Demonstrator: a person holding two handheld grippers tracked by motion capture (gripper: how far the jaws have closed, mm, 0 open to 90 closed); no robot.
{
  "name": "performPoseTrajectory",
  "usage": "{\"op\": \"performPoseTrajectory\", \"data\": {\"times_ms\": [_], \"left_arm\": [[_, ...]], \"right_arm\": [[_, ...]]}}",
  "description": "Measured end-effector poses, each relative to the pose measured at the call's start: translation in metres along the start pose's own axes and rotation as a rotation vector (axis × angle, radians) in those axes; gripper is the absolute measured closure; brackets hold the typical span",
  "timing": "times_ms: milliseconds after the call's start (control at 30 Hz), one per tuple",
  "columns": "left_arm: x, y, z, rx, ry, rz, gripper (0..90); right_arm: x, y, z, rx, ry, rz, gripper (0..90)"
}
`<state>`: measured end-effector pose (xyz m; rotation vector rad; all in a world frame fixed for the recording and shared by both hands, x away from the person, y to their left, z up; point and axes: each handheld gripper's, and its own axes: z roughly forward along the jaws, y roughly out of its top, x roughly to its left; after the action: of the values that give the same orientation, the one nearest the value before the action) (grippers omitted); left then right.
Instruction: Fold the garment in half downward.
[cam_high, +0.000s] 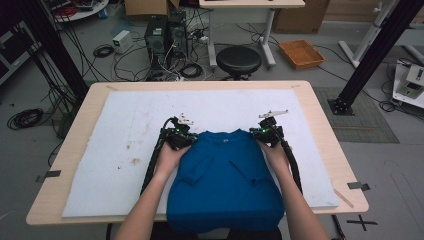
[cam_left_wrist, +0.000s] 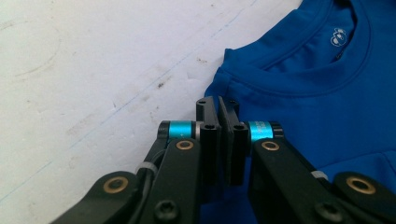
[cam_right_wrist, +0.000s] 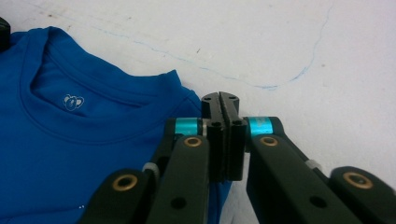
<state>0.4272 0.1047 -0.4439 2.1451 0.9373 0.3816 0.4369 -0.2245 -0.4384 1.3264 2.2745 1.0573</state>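
Note:
A blue T-shirt lies flat on the white mat, collar toward the far side and sleeves folded in over the body. Its lower hem hangs over the table's near edge. My left gripper sits at the shirt's left shoulder. In the left gripper view the shirt fills the right side, and the gripper has its jaws pressed together on the shoulder edge. My right gripper is at the right shoulder. In the right gripper view it is likewise shut on the shirt at the fabric's edge.
The mat covers most of the wooden table, with bare white surface to the left, right and far side of the shirt. Beyond the table stand a black stool, computer towers with floor cables, and an orange tray.

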Motion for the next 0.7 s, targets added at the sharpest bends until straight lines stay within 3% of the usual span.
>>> {"op": "performPoseTrajectory", "data": {"times_ms": [200,400,533,700], "left_arm": [[0.005,0.000,-0.004,-0.038,-0.016,-0.030,87.5],[0.005,-0.001,-0.002,-0.030,-0.025,-0.032,87.5],[0.005,-0.001,-0.002,-0.027,-0.025,-0.028,87.4],[0.007,-0.001,-0.004,-0.045,-0.016,-0.029,87.5]], "right_arm": [[-0.004,0.000,-0.003,-0.022,0.019,0.008,90.0],[-0.002,-0.001,0.007,0.016,0.018,-0.009,76.1],[0.000,0.000,0.010,0.023,0.018,-0.038,87.7],[0.001,0.002,0.007,0.003,0.006,-0.037,89.3]]}}
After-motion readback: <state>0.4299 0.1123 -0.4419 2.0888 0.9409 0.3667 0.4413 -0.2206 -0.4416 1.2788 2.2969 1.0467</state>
